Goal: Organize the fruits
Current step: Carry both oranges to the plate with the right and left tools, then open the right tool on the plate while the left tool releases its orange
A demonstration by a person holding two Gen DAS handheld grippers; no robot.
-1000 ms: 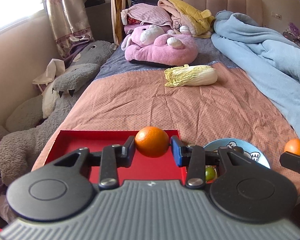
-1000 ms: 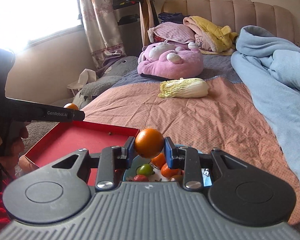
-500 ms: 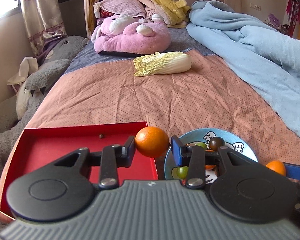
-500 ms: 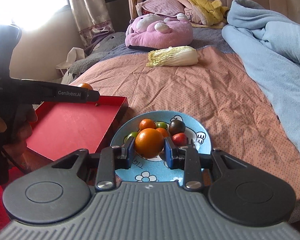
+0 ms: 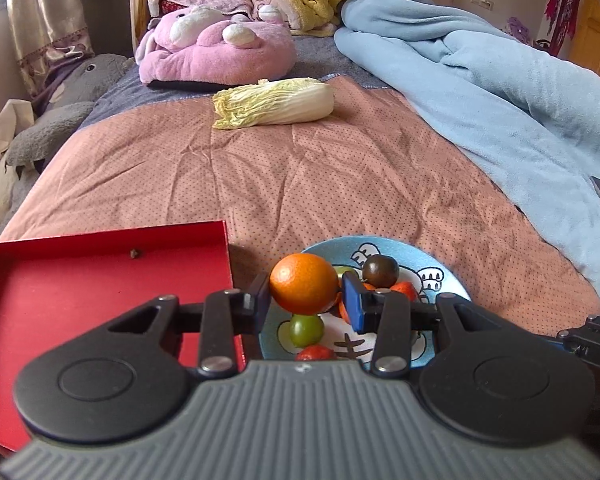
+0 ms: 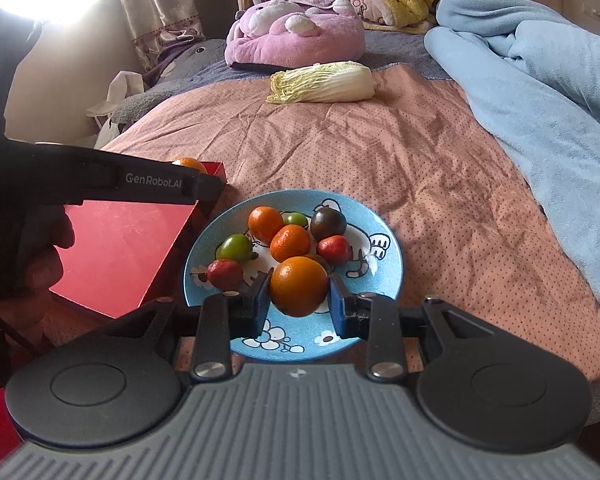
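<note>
My left gripper (image 5: 306, 297) is shut on an orange (image 5: 303, 286), hanging over the left edge of a blue cartoon plate (image 5: 446, 280), just right of the red tray (image 5: 100, 280). My right gripper (image 6: 299, 299) is shut on a second orange (image 6: 299, 285) low over the near part of the plate (image 6: 392, 268). On the plate lie small oranges (image 6: 290, 242), green tomatoes (image 6: 236, 247), red ones (image 6: 334, 250) and a dark one (image 6: 328, 222). In the right wrist view the left gripper (image 6: 196, 184) shows side on above the tray (image 6: 120, 248).
Everything rests on a pink dotted bedspread (image 5: 320, 176). A napa cabbage (image 5: 274, 103) lies farther back, with a pink plush toy (image 5: 216, 54) behind it. A blue blanket (image 5: 500, 92) is heaped along the right, and a grey plush (image 5: 56, 128) lies off the left edge.
Both grippers sank and tipped downward with their oranges. The left one shifted right from over the red tray to the plate's edge. The right one came down over the plate.
</note>
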